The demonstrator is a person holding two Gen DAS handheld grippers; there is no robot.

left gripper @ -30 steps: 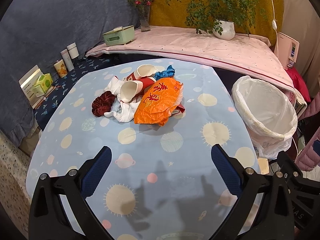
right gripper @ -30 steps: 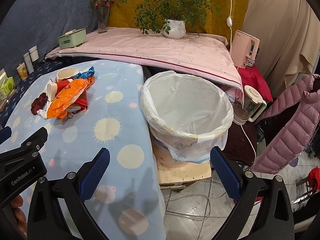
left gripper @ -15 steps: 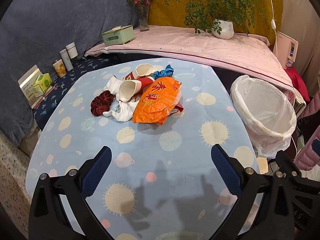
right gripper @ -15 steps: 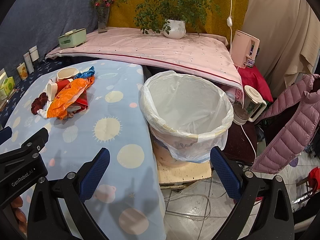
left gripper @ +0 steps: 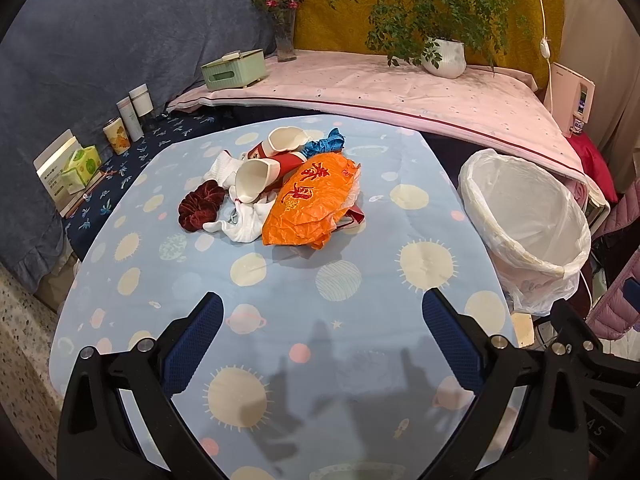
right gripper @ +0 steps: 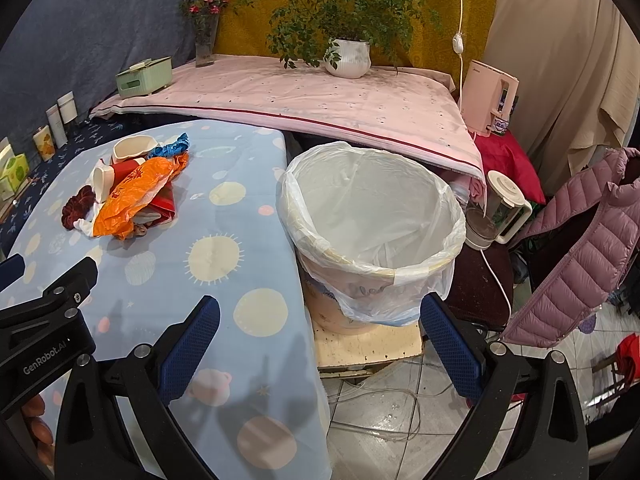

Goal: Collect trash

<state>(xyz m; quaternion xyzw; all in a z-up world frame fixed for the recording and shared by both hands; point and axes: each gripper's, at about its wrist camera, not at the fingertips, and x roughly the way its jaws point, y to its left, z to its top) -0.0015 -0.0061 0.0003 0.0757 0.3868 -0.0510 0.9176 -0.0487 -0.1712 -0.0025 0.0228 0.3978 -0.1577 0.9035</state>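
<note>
While both tongs (left gripper: 320,344) (right gripper: 320,344) hang spread, trash pile (left gripper: 280,196) sits beside bin (right gripper: 372,216).

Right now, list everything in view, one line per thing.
orange plastic bag: 1, orange, front of pile on table
paper cups: 2, red and white, lying in pile
scrunchie: 1, dark red, left of pile
white cloth: 1, white, under cups
blue wrapper: 1, blue, behind pile
trash bin: 1, white liner, right of table
table: 1, light blue cloth
potted plant: 1, green, pink shelf
tissue box: 1, green, shelf
left gripper: open
right gripper: open
</note>
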